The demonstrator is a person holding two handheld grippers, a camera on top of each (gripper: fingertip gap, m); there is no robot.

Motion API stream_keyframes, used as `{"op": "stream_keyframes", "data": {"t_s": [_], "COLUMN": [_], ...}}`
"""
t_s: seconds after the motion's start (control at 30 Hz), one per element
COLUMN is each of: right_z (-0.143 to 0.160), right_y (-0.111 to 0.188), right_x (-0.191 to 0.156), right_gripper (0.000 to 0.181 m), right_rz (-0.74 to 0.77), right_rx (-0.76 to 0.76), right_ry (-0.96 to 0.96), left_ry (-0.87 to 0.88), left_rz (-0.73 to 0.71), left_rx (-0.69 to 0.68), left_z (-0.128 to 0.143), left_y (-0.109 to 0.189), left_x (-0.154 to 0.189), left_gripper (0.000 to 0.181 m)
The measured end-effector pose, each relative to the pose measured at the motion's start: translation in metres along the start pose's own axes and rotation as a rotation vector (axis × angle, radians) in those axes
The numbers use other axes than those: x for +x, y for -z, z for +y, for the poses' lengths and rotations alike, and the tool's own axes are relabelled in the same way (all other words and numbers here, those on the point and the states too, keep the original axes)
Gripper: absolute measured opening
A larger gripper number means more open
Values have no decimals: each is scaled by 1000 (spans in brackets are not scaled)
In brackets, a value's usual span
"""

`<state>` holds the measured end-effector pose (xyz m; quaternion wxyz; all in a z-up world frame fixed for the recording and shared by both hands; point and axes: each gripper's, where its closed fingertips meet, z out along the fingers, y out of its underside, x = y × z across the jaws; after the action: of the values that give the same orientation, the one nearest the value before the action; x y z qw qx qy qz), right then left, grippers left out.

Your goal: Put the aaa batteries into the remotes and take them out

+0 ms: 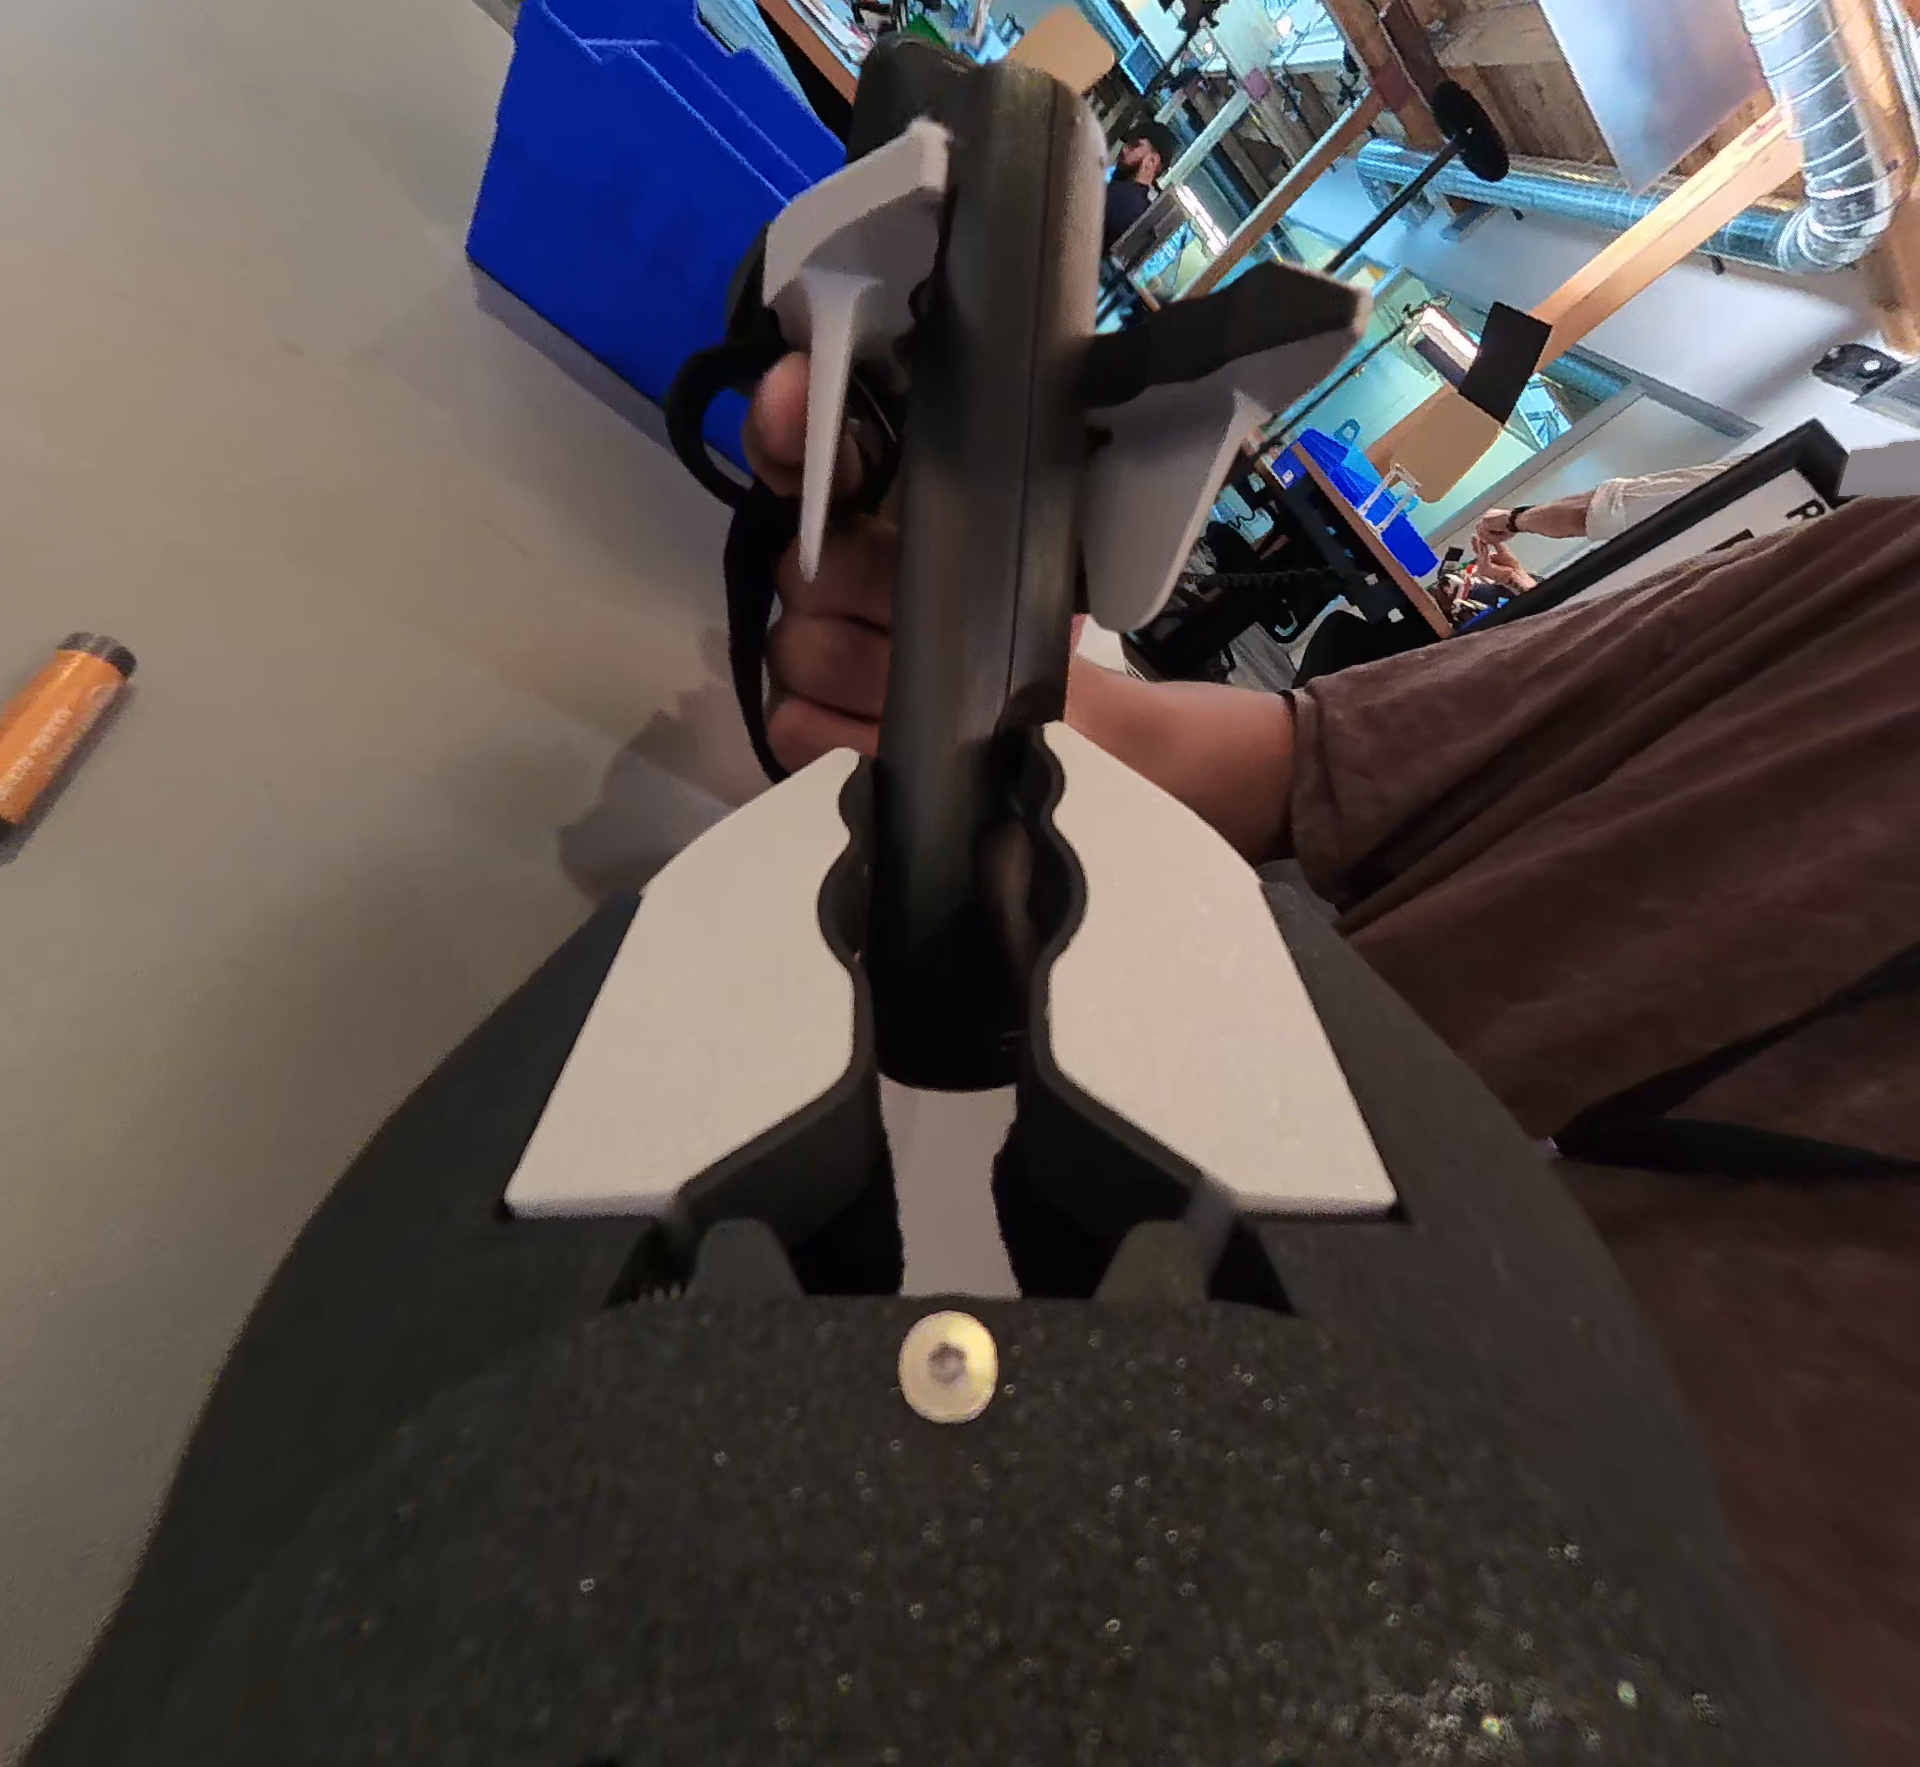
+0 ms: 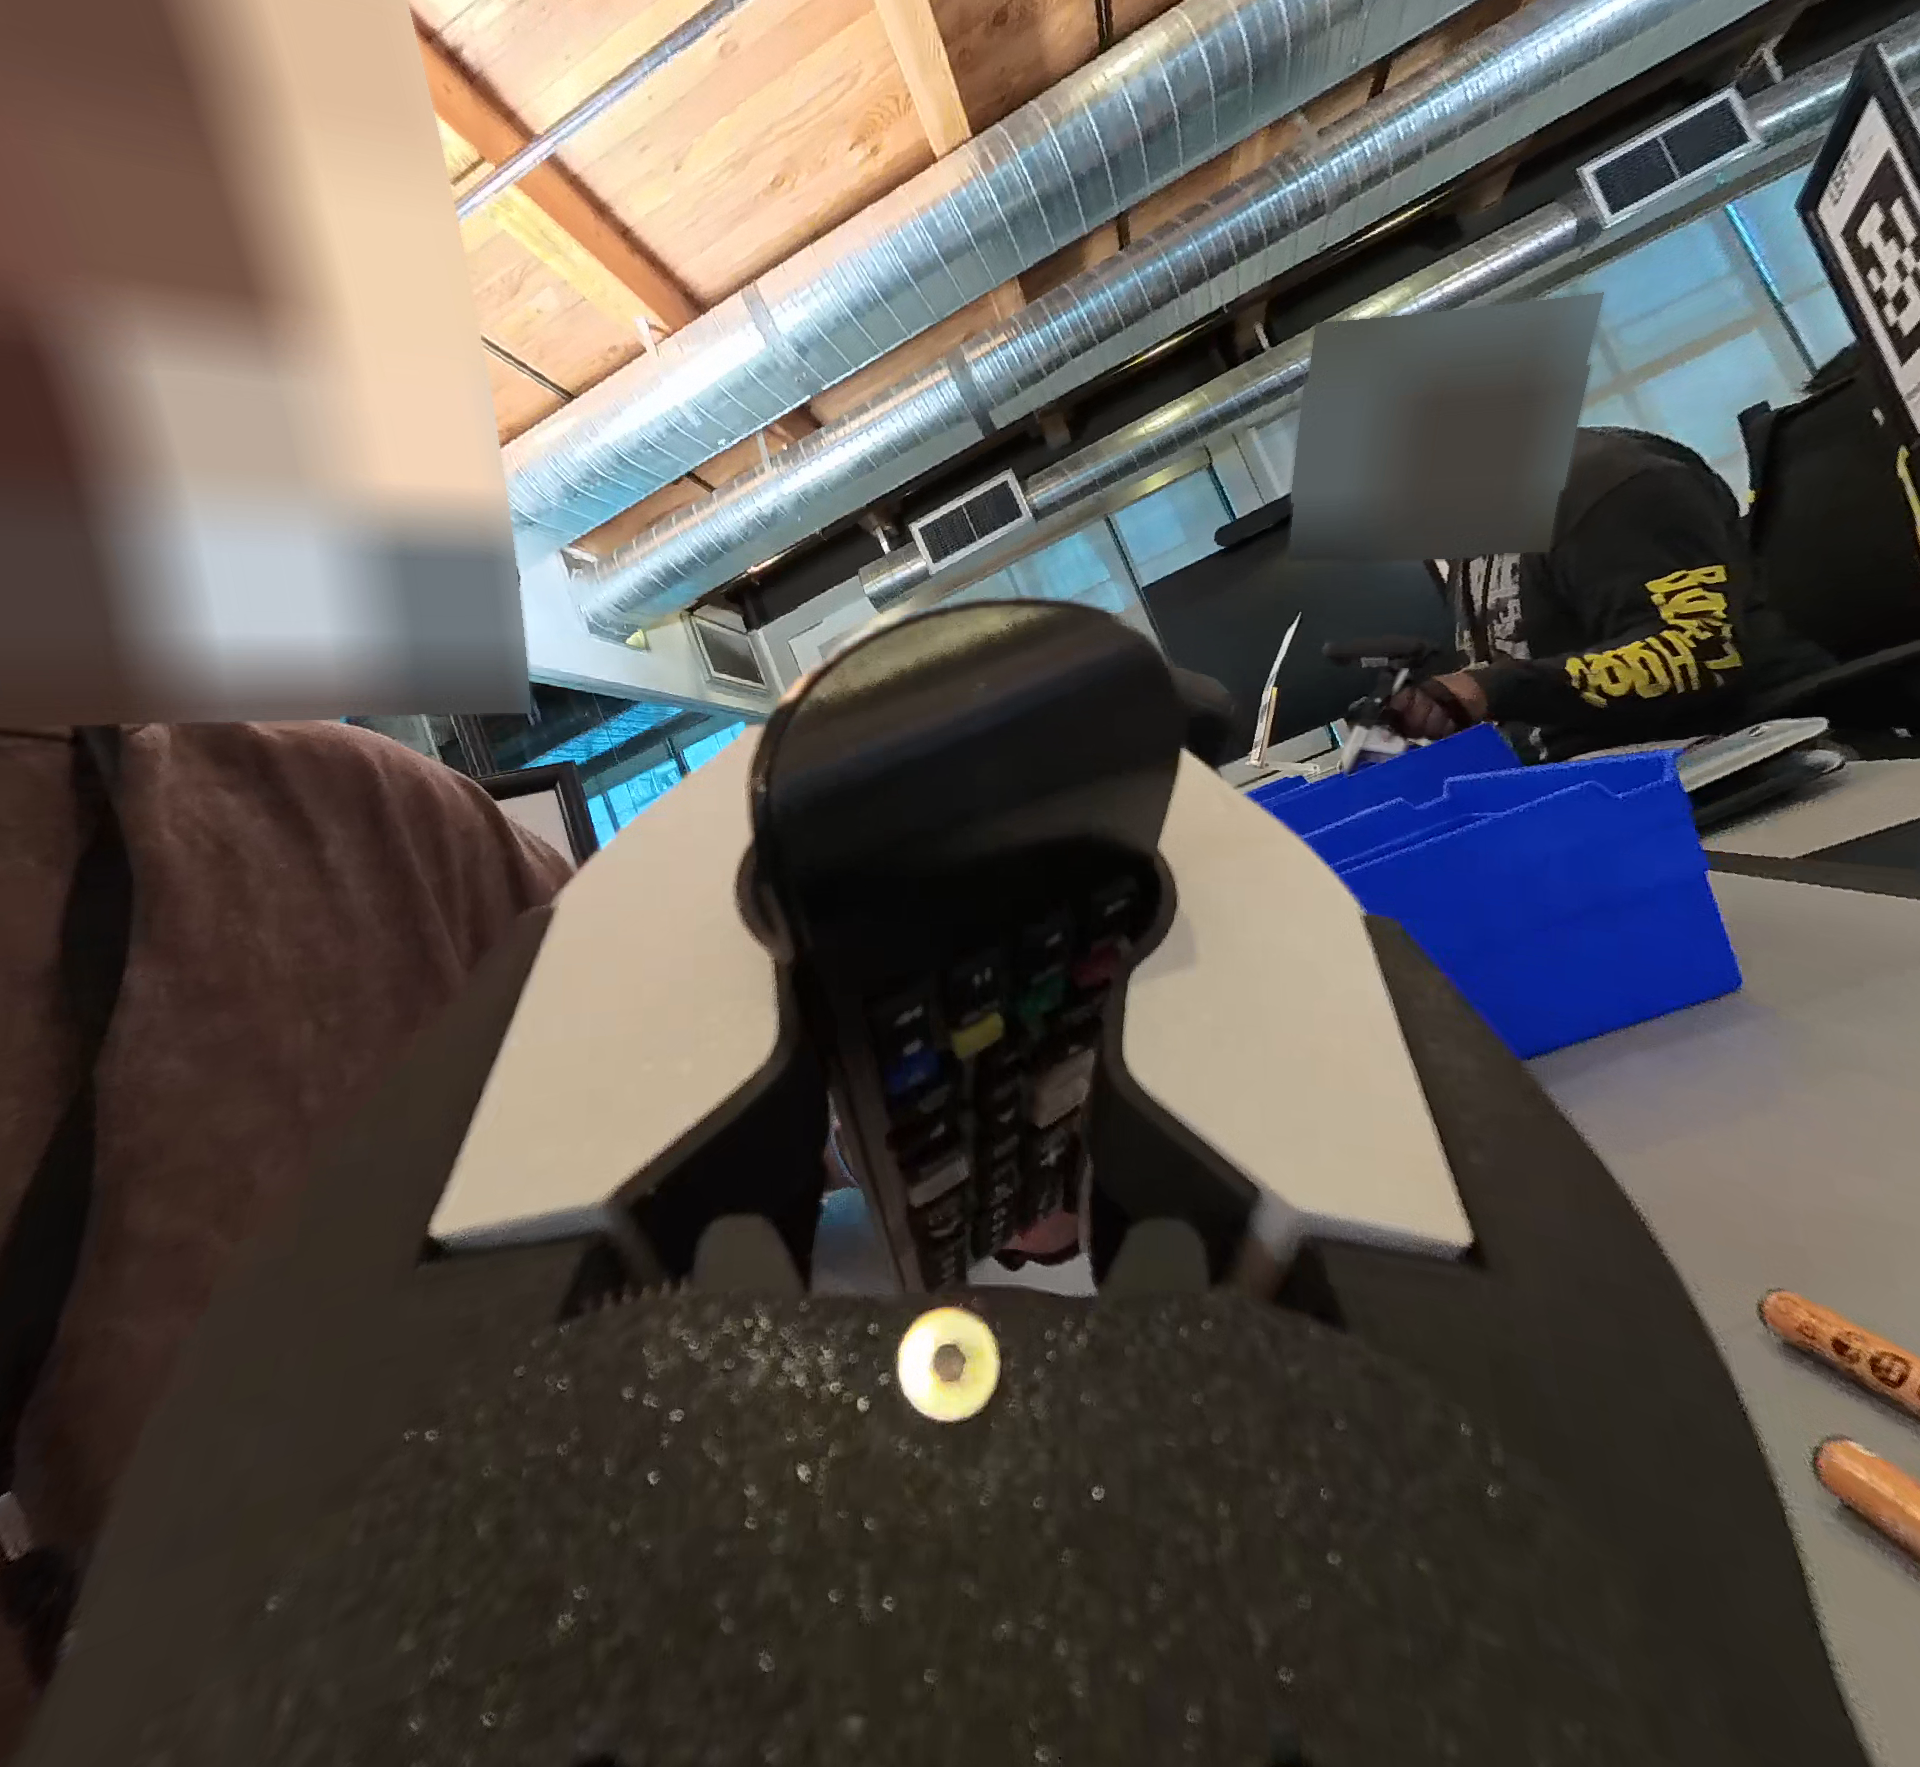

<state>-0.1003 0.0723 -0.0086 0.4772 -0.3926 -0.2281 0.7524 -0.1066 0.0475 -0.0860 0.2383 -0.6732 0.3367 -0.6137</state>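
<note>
- Presently we have our left gripper clamped on the near end of a long black plastic remote; it sticks straight out ahead between the fingers.
- Farther along the same remote, our right gripper pinches it from both sides; in its own view the fingers are closed on the remote, button side up.
- Left of the left fingers, an orange cylindrical battery lies on the grey table.
- Right of the right fingers, two more orange batteries lie on the table, a blue plastic bin beyond.
</note>
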Motion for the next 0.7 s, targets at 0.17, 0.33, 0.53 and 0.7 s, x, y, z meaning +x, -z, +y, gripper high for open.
{"op": "stream_keyframes", "data": {"t_s": [0.17, 0.33, 0.53, 0.7], "right_z": [2, -9, -18, -14], "right_y": [-5, -4, -13, -18], "right_x": [0, 7, 16, 27], "right_gripper": [59, 59, 59, 58], "right_rz": [3, 42, 136, 239], "right_rx": [-2, 22, 80, 93], "right_ry": [1, 5, -59, -134], "left_ry": [-8, -39, -145, -368], "left_rz": [-75, -16, -10, -201], "left_rx": [-19, 101, 109, -2], "left_z": [8, -9, 0, 17], "left_y": [-7, 0, 4, -8], "left_x": [-10, -1, -1, -5], "left_gripper": [28, 26, 57, 64]}}
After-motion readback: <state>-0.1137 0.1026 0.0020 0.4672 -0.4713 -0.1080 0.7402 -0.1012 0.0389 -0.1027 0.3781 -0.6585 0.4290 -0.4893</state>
